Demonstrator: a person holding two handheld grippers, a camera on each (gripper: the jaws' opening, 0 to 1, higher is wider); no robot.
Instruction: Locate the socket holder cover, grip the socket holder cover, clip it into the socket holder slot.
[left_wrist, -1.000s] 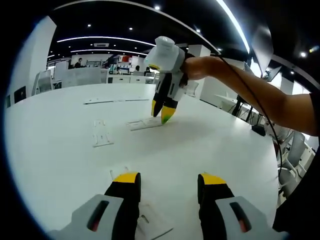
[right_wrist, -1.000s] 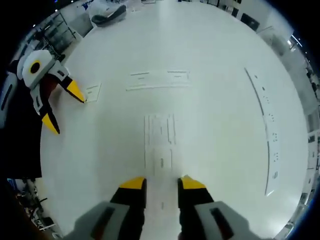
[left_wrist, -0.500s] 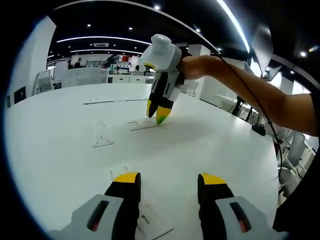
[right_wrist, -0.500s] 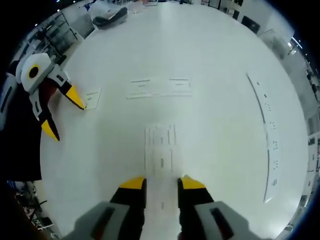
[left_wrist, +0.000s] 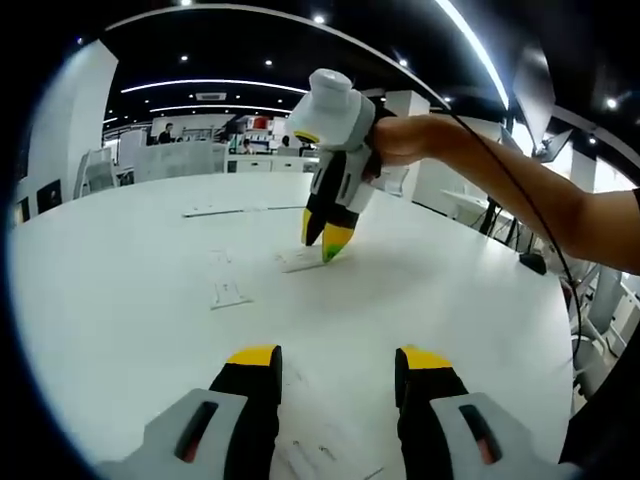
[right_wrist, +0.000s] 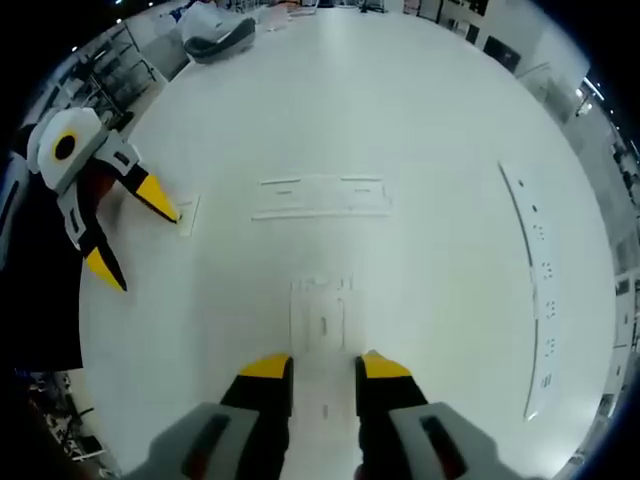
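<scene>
Two white flat parts matter: the socket holder cover (right_wrist: 322, 325) lies at 12 o'clock just ahead of my right gripper (right_wrist: 322, 365), and the long socket holder (right_wrist: 322, 196) lies further out at 12, apart from it. Since a second ago the cover has slid closer to the jaw tips in the right gripper view, so I've closed in; the approach is nearly done, grip not yet made. Right jaws stand apart, nothing between them. Left gripper (left_wrist: 330, 357) is released too, empty, parked low over the table (left_wrist: 120, 330). From the left gripper view I see the right one (left_wrist: 325, 240) nose-down over the cover (left_wrist: 303, 260). A small plate (right_wrist: 187, 214) sits at 9 o'clock by the left gripper's tips, a long strip (right_wrist: 535, 300) at 3. Table edge is well off, and there's open surface all round the cover.
</scene>
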